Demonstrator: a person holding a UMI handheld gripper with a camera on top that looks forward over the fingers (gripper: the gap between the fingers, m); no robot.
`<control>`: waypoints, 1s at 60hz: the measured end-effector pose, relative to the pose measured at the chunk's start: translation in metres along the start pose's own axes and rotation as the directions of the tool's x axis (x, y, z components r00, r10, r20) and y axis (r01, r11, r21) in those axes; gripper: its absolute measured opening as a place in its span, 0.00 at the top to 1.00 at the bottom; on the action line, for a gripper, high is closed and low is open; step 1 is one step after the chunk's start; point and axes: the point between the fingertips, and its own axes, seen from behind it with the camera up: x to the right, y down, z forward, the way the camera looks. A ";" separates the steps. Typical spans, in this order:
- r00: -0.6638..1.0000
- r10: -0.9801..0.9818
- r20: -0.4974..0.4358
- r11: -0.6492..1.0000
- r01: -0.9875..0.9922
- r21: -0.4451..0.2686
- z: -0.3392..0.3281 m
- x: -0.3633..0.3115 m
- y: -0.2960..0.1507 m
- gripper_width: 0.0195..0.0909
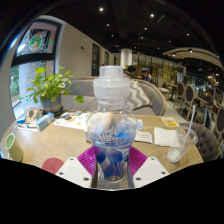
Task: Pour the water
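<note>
The gripper [111,170] has a clear plastic water bottle [112,125] between its two fingers, the magenta pads [90,158] pressed against the lower body from both sides, so the fingers are closed as far as the bottle's width allows. The bottle stands straight ahead of the camera, above the wooden table [40,145], and whether its base touches the table is hidden by the fingers.

Its long axis runs upright, with the white cap [111,74] pointing up and the base down toward the fingers. It shows no lean to either side. Water fills only the lower part, about up to the blue label band [111,152].

The cap looks to be on, so I judge that a tilt from here would pour nothing until it comes off. The thin, ribbed wall is soft; too hard a squeeze could buckle it and push water out once open, while too light a hold could let the bottle slip or twist between the pads as it tips. The grip sits low, so the tall upper part could swing when the bottle is turned.

A glass with a straw [188,134] stands to the right, and a pink dish [52,164] lies near the left finger. Papers [160,136] lie on the table beyond; spilled water would reach them. A potted plant [47,90] stands well behind
</note>
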 end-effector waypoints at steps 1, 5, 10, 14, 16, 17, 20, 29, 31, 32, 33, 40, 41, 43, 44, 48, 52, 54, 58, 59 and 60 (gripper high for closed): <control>1.000 -0.005 0.000 1.000 0.005 0.001 0.001 0.001 0.001 0.73; 0.999 -0.036 -0.027 0.999 0.036 -0.004 -0.001 0.003 -0.001 0.76; 0.996 -0.061 -0.065 0.998 0.061 -0.014 -0.005 0.005 -0.004 0.76; 0.990 -0.099 -0.105 0.995 0.098 -0.017 -0.014 0.008 -0.012 0.76; 0.983 -0.123 -0.136 0.992 0.123 -0.012 -0.022 0.008 -0.019 0.76; 0.979 -0.138 -0.149 0.990 0.138 -0.012 -0.025 0.007 -0.022 0.76; 0.964 -0.189 -0.189 0.982 0.190 -0.013 -0.036 0.003 -0.034 0.76; 0.848 -0.430 -0.309 0.897 0.439 -0.046 -0.077 -0.022 -0.077 0.76; 0.805 -0.492 -0.332 0.863 0.501 -0.064 -0.085 -0.033 -0.085 0.76; 0.781 -0.522 -0.342 0.844 0.532 -0.074 -0.089 -0.039 -0.090 0.76; 0.756 -0.552 -0.352 0.823 0.562 -0.084 -0.093 -0.045 -0.094 0.76; 0.508 -0.763 -0.401 0.609 0.772 -0.181 -0.117 -0.095 -0.118 0.76; 0.463 -0.791 -0.401 0.568 0.799 -0.199 -0.119 -0.102 -0.120 0.76; 0.380 -0.839 -0.389 0.486 0.846 -0.222 -0.122 -0.121 -0.122 0.76; 0.344 -0.858 -0.381 0.448 0.865 -0.227 -0.122 -0.131 -0.123 0.76; 0.186 -0.920 -0.345 0.288 0.918 -0.273 -0.122 -0.159 -0.117 0.77; 0.033 -0.953 -0.300 0.132 0.940 -0.315 -0.115 -0.182 -0.108 0.77; -0.038 -0.959 -0.280 0.061 0.940 -0.335 -0.114 -0.191 -0.107 0.77; -0.189 -0.953 -0.237 -0.084 0.916 -0.392 -0.109 -0.202 -0.103 0.77; -0.222 -0.948 -0.228 -0.115 0.907 -0.406 -0.108 -0.204 -0.103 0.77; -0.256 -0.942 -0.216 -0.145 0.894 -0.424 -0.108 -0.204 -0.103 0.77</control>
